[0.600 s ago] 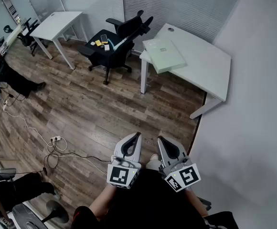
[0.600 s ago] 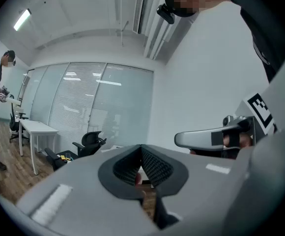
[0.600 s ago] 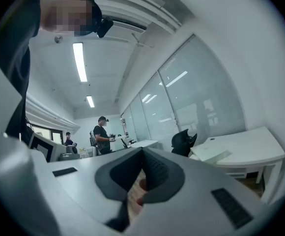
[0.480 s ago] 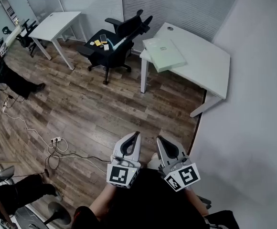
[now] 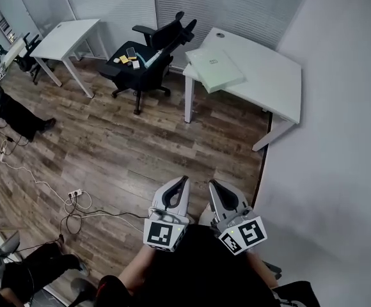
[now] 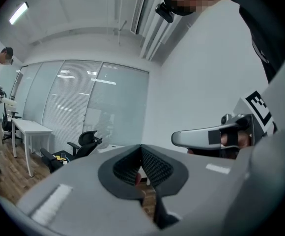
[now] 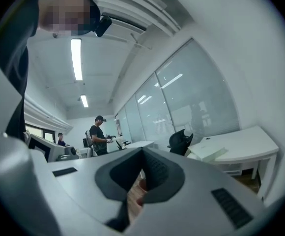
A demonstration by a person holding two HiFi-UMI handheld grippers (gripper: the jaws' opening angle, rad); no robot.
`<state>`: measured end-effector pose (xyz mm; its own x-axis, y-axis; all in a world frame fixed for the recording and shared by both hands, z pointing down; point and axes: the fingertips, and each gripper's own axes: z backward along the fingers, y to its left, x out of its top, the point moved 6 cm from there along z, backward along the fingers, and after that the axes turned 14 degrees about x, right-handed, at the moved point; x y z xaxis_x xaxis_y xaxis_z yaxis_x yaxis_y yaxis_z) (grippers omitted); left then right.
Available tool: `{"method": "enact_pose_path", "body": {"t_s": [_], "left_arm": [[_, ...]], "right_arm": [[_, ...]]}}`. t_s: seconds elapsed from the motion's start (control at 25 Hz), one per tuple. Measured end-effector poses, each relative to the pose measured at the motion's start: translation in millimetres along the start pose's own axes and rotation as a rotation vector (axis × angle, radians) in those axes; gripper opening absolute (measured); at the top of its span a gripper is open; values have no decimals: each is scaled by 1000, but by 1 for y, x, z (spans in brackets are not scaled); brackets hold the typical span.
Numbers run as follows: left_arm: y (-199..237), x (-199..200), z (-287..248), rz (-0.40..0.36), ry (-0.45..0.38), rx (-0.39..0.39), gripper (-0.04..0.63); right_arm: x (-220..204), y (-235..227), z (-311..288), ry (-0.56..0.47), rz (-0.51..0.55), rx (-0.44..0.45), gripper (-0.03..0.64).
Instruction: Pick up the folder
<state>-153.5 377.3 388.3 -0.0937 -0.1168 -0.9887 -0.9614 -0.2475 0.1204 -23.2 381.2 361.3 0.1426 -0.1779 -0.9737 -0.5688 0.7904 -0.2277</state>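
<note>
A black swivel chair (image 5: 155, 48) stood between a small white rectangular table (image 5: 63, 37) and a white curved desk (image 5: 268, 82). A white power strip (image 5: 75, 193) lay on the brown plank floor (image 5: 134, 146).

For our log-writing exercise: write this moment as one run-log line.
phase: pre-reach | folder: on desk, untouched | left hand-held gripper: shut, empty | right hand-held gripper: shut, empty

We read no word, brand or number anywhere: only black-and-white square code markers (image 5: 160, 235) on the left gripper (image 5: 183, 180) and the right gripper (image 5: 212, 184), and a mark too small to read on the pale green flat folder (image 5: 214, 69).
</note>
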Motion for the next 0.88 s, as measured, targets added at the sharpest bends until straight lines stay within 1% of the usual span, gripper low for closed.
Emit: {"method": "enact_pose_path", "body": {"t_s": [0.12, 0.2, 0.28, 0.6, 0.88], "left_arm": [[-1, -4, -1, -15, -3, -39, 5], [-4, -7, 0, -7, 11, -59, 5], [-5, -7, 1, 4, 25, -65, 5], [3, -2, 2, 15, 12, -69, 5], [2, -6, 1, 22, 10, -98, 5]], "right_arm": [[-4, 1, -1, -1, -2, -20, 0], [-6, 4, -1, 3, -1, -24, 0], [-7, 6, -1, 6, 0, -26, 0], [-2, 11, -6, 10, 16, -35, 0], [-4, 12, -6, 12, 15, -67, 0]]}}
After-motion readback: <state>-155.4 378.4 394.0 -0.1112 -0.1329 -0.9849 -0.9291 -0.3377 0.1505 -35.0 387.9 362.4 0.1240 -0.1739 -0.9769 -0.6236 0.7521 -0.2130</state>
